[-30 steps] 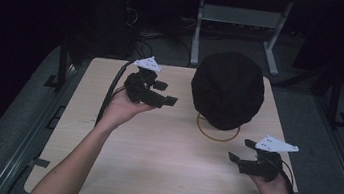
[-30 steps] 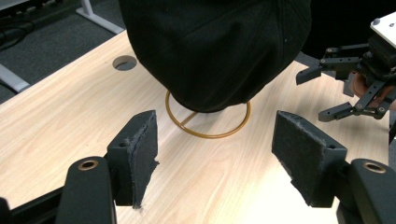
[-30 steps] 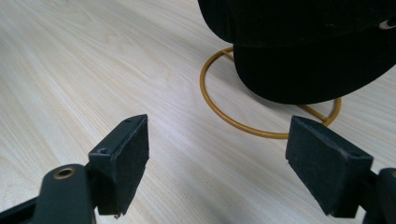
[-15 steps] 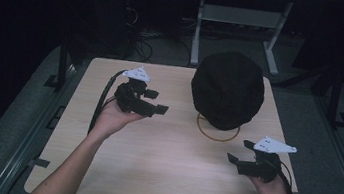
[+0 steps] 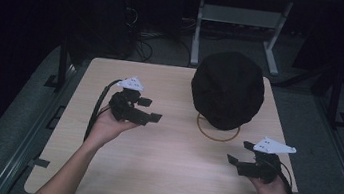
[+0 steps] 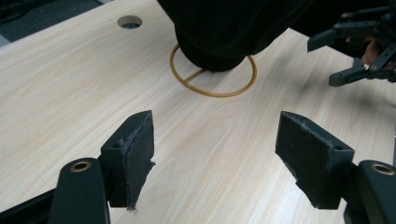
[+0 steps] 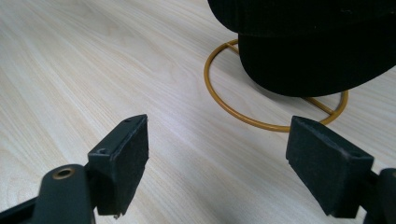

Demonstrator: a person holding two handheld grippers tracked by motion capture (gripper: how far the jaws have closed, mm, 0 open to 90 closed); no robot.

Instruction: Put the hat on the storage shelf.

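A black hat [image 5: 228, 89] sits on a gold wire stand whose ring base [image 5: 217, 131] rests on the pale wooden table [image 5: 159, 176]. My left gripper [image 5: 150, 110] hovers left of the hat, open, with nothing between its pads, and it points toward the stand. My right gripper [image 5: 240, 153] is near the front right, also open and empty, just in front of the ring. In the left gripper view the hat [image 6: 229, 28] and ring [image 6: 212, 74] lie ahead, beyond the left gripper [image 6: 222, 149]. In the right gripper view the hat [image 7: 317, 42] and ring [image 7: 261, 112] are close ahead of the right gripper [image 7: 219, 158].
A cable hole [image 6: 130, 21] pierces the table's far side. The right gripper [image 6: 355, 51] shows at the upper right of the left gripper view. Dark floor, a metal frame [image 5: 241, 15] and cables lie behind the table.
My left gripper has drawn back toward the person, away from the table's far side. The right gripper has stayed almost still.
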